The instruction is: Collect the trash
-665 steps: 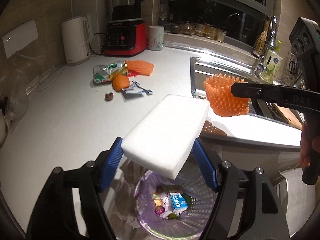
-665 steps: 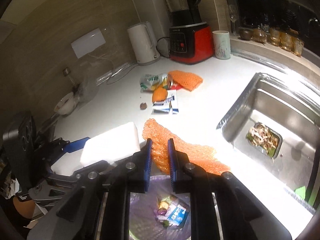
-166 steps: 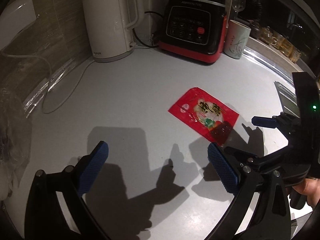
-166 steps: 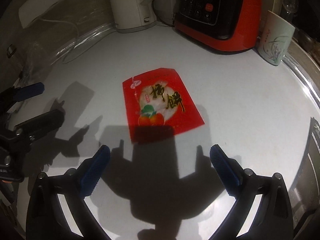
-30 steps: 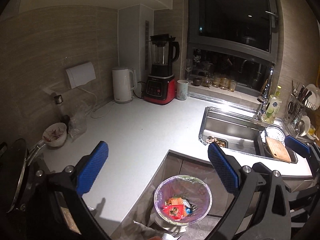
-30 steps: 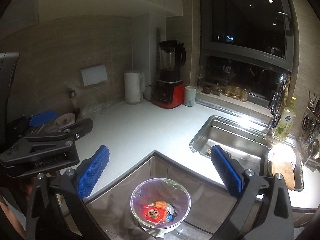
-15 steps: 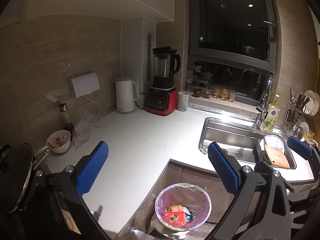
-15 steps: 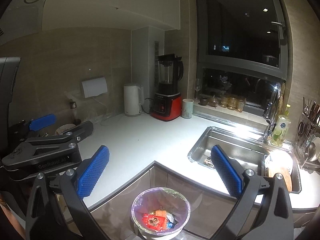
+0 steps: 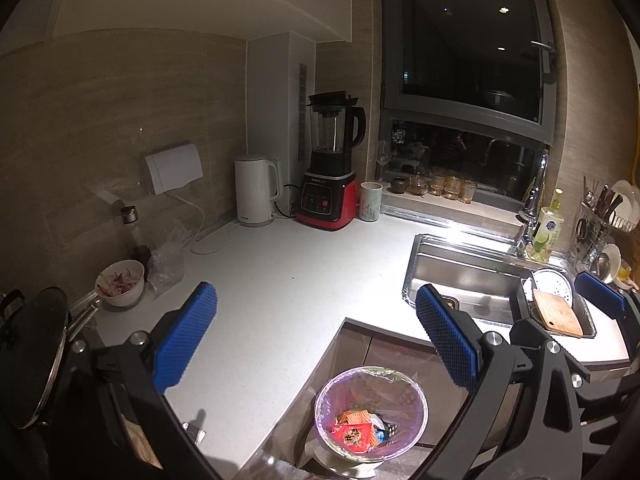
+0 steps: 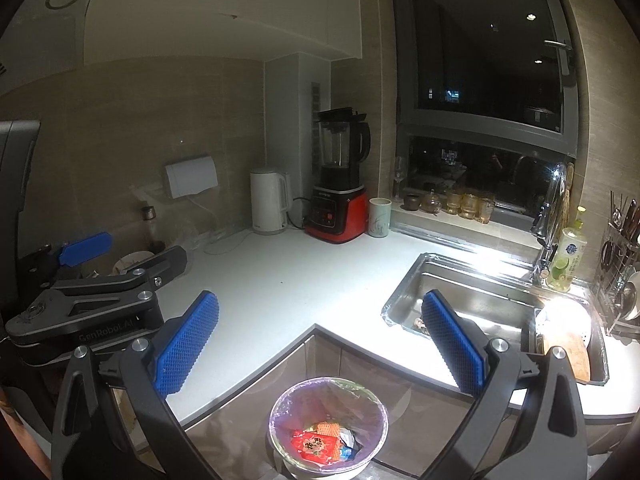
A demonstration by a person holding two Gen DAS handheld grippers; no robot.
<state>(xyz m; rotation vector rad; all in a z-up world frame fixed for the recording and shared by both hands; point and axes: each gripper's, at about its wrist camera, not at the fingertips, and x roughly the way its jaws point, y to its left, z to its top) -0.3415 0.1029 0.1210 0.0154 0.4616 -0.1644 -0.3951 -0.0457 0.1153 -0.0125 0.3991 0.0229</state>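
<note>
both tools point(image 9: 316, 336) point(image 10: 320, 338) wide apart, empty, above bin point(image 10: 280, 404).

Bin point(image 10: 276, 432) base cut off; wrapper point(image 10: 314, 446) text unreadable.

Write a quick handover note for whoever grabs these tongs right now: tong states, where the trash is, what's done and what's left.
Left tongs: open, holding nothing.
Right tongs: open, holding nothing, raised above the bin.
Trash: the red snack packet lies on other wrappers in the round purple-lined bin on the floor at the cabinet corner.
Done: no litter shows on the white countertop.
Left: apparently nothing; the metal food tray in the steel sink is mostly hidden, so check it.
</note>
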